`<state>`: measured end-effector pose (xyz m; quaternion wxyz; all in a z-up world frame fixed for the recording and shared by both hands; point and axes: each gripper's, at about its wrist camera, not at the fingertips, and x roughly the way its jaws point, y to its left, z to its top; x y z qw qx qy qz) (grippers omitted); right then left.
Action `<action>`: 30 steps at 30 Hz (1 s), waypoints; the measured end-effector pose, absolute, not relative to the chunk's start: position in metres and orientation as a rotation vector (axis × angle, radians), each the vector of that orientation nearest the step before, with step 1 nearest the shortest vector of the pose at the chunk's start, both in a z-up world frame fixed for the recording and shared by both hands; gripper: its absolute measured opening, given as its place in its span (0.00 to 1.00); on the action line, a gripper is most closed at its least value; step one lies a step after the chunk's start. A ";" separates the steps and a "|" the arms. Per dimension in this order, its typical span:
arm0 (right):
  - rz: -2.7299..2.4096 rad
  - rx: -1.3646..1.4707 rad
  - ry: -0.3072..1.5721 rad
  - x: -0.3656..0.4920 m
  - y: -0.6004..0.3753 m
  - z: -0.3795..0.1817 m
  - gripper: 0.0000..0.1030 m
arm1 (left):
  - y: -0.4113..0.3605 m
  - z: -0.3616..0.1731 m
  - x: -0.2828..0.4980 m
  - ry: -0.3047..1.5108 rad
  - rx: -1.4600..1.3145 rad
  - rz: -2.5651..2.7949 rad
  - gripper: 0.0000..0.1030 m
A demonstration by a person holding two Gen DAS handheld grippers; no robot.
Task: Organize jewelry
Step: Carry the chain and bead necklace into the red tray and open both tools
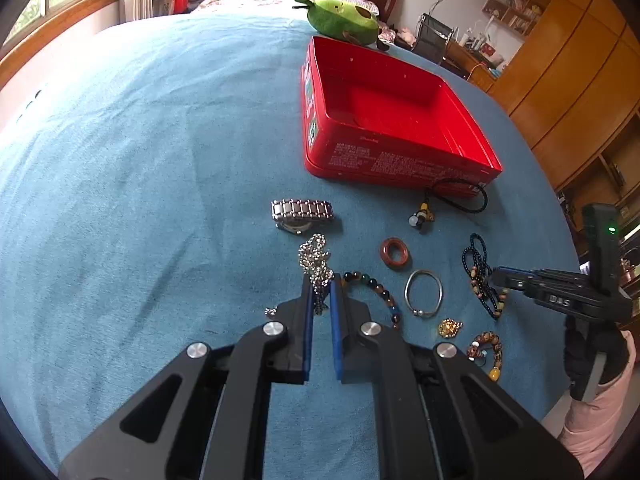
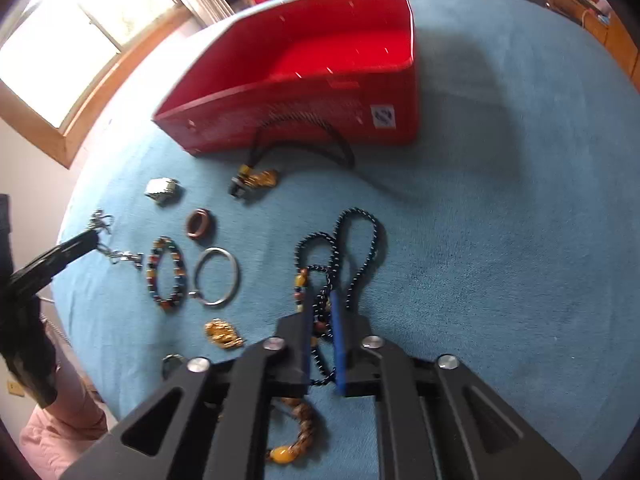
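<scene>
Left gripper fingers sit narrowly spaced around the silver chain, which lies on the blue bed cover. Right gripper fingers sit narrowly spaced around the dark beaded necklace; firm grip cannot be confirmed for either. Open red tin stands just beyond the jewelry.

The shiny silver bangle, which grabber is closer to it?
Left, though it's close. The left gripper sits just beside the silver bangle, across the bead bracelet; the right gripper is slightly farther.
</scene>
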<state>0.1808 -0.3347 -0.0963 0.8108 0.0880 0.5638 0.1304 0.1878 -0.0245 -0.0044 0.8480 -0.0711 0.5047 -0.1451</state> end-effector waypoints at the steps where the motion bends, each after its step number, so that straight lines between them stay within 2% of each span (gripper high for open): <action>1: 0.274 0.188 1.209 0.183 -0.334 -0.099 0.32 | -0.025 -0.004 0.188 1.063 -0.149 -0.306 0.06; 2: 0.262 0.181 1.213 0.184 -0.333 -0.100 0.45 | -0.024 -0.004 0.187 1.061 -0.148 -0.304 0.06; 4: 0.254 0.167 1.229 0.188 -0.330 -0.105 0.56 | -0.023 -0.003 0.187 1.057 -0.147 -0.302 0.06; 7: 0.242 0.139 1.229 0.192 -0.323 -0.108 0.59 | -0.022 -0.003 0.188 1.051 -0.144 -0.297 0.06; 10: 0.218 0.041 1.211 0.192 -0.303 -0.111 0.53 | -0.022 -0.006 0.190 1.062 -0.149 -0.300 0.06; 12: 0.220 -0.014 1.197 0.188 -0.290 -0.111 0.42 | -0.022 -0.008 0.190 1.065 -0.151 -0.302 0.06; 14: 0.247 -0.019 1.194 0.184 -0.285 -0.110 0.20 | -0.022 -0.008 0.191 1.067 -0.154 -0.306 0.06; 15: 0.256 -0.008 1.198 0.184 -0.285 -0.110 0.16 | -0.022 -0.009 0.191 1.067 -0.156 -0.307 0.06; 22: 0.328 0.154 1.182 0.178 -0.305 -0.101 0.11 | -0.019 -0.005 0.188 1.056 -0.162 -0.311 0.06; 30: 0.447 0.317 1.052 0.164 -0.330 -0.055 0.11 | -0.014 0.013 0.182 1.004 -0.194 -0.329 0.06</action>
